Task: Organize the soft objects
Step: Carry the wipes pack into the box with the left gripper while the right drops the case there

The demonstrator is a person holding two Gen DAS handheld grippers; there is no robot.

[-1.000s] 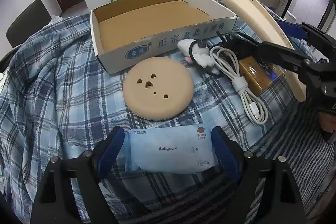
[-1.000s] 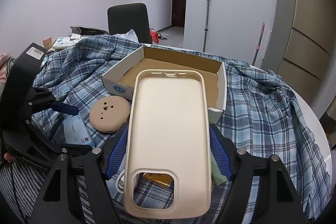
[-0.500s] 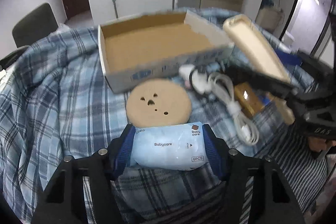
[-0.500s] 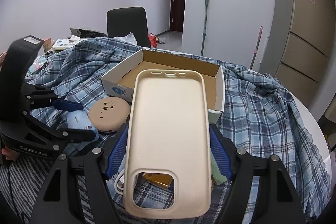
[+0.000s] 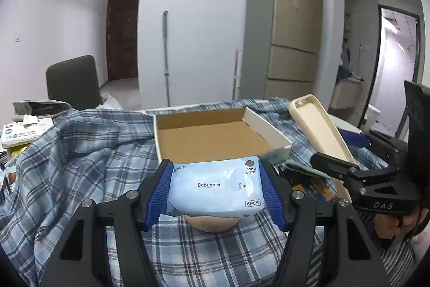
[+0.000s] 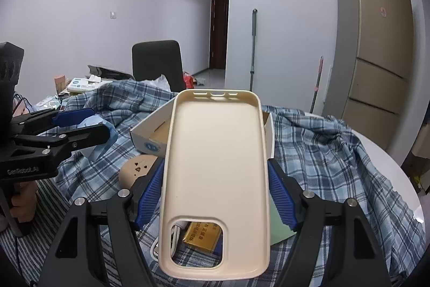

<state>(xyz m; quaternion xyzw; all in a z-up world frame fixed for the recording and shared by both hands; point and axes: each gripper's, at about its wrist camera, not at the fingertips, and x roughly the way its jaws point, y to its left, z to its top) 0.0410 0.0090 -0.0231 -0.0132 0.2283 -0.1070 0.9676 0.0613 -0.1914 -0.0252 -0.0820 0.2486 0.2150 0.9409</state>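
Observation:
My left gripper (image 5: 216, 186) is shut on a light blue Babycare wipes pack (image 5: 215, 187) and holds it in the air just in front of the open cardboard box (image 5: 212, 136). My right gripper (image 6: 215, 190) is shut on a beige phone case (image 6: 216, 179), held tilted up above the table. The case also shows in the left wrist view (image 5: 319, 131), to the right of the box. The box shows in the right wrist view (image 6: 150, 135) behind the case. The left gripper (image 6: 78, 125) with the pack shows at the left of the right wrist view.
A beige round pad (image 6: 137, 168) lies on the plaid cloth (image 5: 80, 152) below the pack. A white cable (image 6: 174, 233) and a gold packet (image 6: 203, 233) lie under the phone case. A black chair (image 5: 72, 84) and paper clutter (image 5: 18, 131) stand at the left.
My left gripper closed on the wipes pack, lifted it off the cloth and carried it up toward the box. My right gripper kept its hold on the phone case and rose slightly.

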